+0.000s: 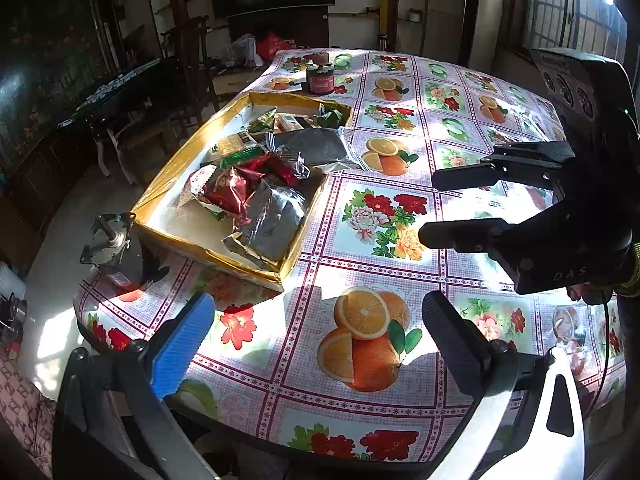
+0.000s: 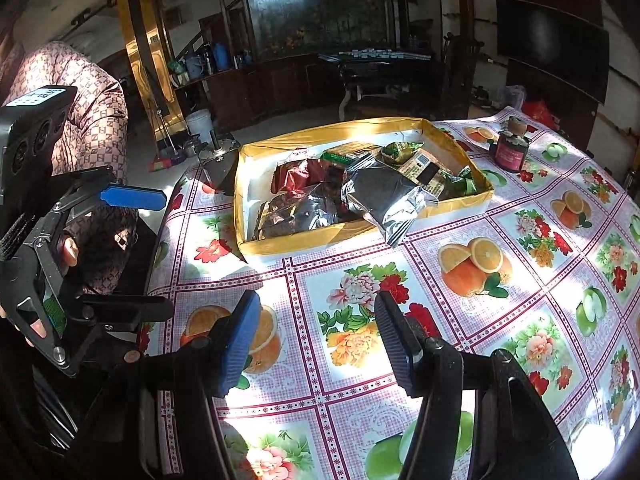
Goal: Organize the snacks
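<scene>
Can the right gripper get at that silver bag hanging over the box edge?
Probably yes: the right gripper is open and empty, only bare tablecloth lies before the silver bag, and nothing covers it.

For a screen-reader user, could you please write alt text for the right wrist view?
A gold-edged box full of snack packets sits on a fruit-and-flower tablecloth, one silver packet hanging over its near rim. The right hand-held gripper hovers open and empty in front; the left hand-held gripper, also open, is at left.

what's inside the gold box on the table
The gold box holds a pile of snack packets: red foil packets, silver foil bags, and green wrapped ones at the far end. Whatever lies beneath the pile is covered.
</scene>
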Motion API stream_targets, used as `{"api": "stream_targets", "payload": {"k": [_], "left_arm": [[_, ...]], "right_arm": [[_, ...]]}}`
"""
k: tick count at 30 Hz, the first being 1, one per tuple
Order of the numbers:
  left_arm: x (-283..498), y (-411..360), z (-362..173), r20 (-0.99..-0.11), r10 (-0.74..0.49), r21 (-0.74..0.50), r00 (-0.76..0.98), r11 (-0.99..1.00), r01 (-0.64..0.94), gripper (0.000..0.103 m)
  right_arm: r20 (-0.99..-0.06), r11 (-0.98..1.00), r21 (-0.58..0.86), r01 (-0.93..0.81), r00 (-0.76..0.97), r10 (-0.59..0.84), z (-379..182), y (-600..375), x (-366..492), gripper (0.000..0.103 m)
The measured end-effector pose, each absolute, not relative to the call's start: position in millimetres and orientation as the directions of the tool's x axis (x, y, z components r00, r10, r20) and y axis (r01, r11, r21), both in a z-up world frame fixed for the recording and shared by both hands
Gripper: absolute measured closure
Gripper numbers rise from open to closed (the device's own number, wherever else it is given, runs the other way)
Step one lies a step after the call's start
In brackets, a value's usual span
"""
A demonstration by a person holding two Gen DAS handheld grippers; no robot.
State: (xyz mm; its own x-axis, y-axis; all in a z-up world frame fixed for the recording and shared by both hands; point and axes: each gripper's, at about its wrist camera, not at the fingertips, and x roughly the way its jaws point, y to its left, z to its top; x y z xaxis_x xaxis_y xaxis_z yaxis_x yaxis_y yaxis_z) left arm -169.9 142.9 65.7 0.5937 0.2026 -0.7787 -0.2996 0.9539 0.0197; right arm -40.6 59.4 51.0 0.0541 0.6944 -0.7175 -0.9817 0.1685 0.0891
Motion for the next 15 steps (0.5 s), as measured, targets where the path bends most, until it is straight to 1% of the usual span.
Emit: {"api": "stream_targets", "payload": {"k": [11,15], "left_arm": [[-164,142,70,-0.772,0.18,0.005,0.61,0.961,-0.277,0.0],[-165,143,74,-0.752,0.198,0.018,0.629,0.96,-0.28,0.0]], "right_arm": [[-0.739,0.168,0.078,-0.983,0.056,0.671,44,72,-37,0.044],[-0.736,0.158,0.077,-0.984,0.051,0.675,46,77,-39,0.044]]}}
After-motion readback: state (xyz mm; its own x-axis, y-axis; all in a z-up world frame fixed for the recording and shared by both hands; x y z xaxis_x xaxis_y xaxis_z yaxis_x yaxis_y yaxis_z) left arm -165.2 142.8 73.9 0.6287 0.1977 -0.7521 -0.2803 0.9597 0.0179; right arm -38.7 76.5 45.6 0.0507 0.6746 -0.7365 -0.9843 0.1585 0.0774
